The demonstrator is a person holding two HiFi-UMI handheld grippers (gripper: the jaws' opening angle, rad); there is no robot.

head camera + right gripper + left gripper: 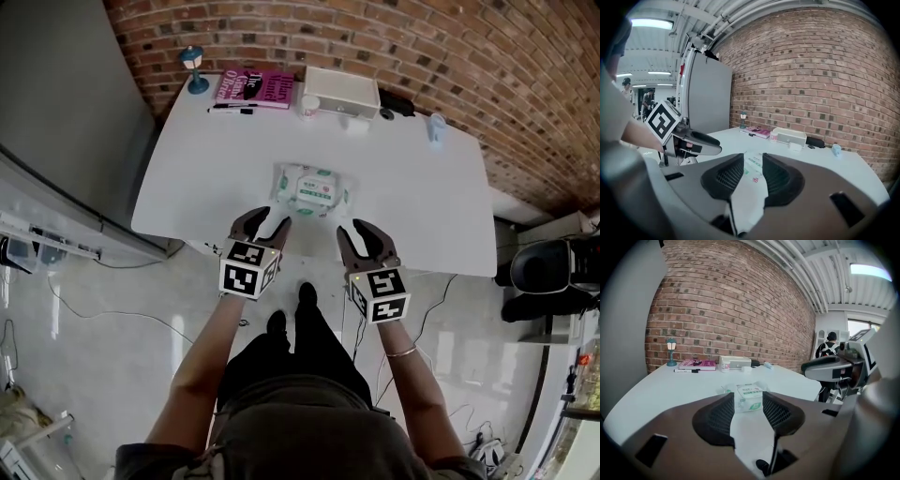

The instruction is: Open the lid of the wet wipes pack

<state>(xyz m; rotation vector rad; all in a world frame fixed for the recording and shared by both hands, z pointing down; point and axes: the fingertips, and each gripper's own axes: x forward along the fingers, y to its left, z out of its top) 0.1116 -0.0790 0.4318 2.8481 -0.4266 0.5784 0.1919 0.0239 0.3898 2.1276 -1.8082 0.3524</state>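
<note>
While your left gripper and right gripper are hanging released and empty, the pack is lying flat on the table at twelve o'clock. You're wanting one pinning it, the other nipping the lid's lip.

No text legible, white title on pink book too blurred, green label on wet wipes pack too small
</note>
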